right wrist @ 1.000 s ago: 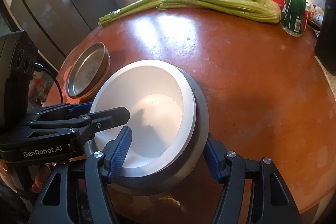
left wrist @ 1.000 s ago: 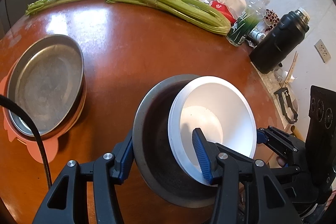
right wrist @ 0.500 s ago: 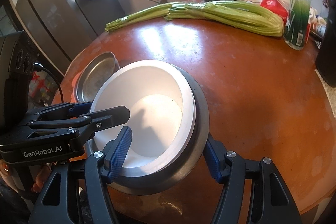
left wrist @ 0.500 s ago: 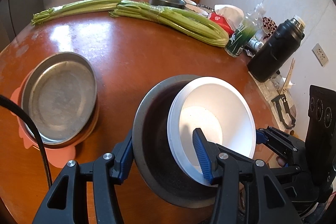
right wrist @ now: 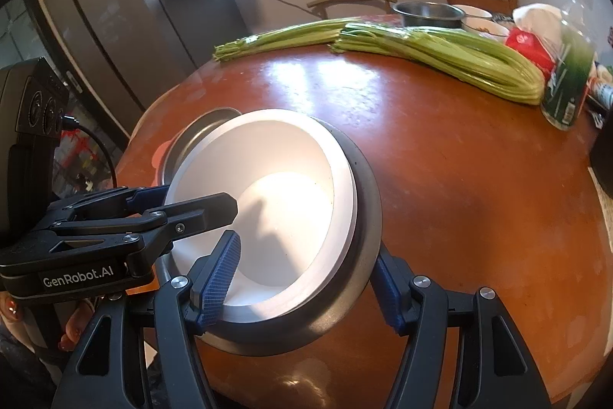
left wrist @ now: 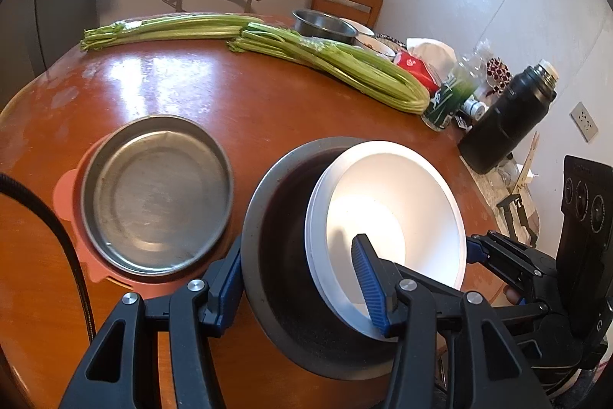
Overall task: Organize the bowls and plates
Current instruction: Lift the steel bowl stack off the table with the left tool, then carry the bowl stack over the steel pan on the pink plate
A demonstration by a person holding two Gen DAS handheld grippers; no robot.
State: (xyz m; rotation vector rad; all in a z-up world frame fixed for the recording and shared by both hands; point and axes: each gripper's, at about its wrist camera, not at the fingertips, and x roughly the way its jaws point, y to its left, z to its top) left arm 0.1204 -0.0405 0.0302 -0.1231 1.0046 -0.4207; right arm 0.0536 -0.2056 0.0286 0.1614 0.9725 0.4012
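A white bowl point(left wrist: 398, 213) sits nested in a dark metal bowl point(left wrist: 283, 255), and both are held above the round wooden table. My left gripper point(left wrist: 302, 282) is shut on the stack's left rim, one finger inside the white bowl and one outside the metal bowl. My right gripper point(right wrist: 306, 278) is shut on the opposite rim of the same stack point(right wrist: 291, 209). A shallow steel plate point(left wrist: 157, 194) rests on a pink plate point(left wrist: 71, 186) on the table to the left, and it also shows in the right wrist view point(right wrist: 199, 129) behind the stack.
Two celery bunches point(left wrist: 325, 60) lie across the far side of the table. A steel bowl point(left wrist: 323, 25), a green bottle point(left wrist: 448, 98), a red packet and a black thermos point(left wrist: 505, 117) stand at the far right. Chairs and a fridge point(right wrist: 115, 25) stand beyond the table.
Both grippers have lifted the nested bowls higher and pulled back. The steel plate on the pink plate now appears closer to the stack.
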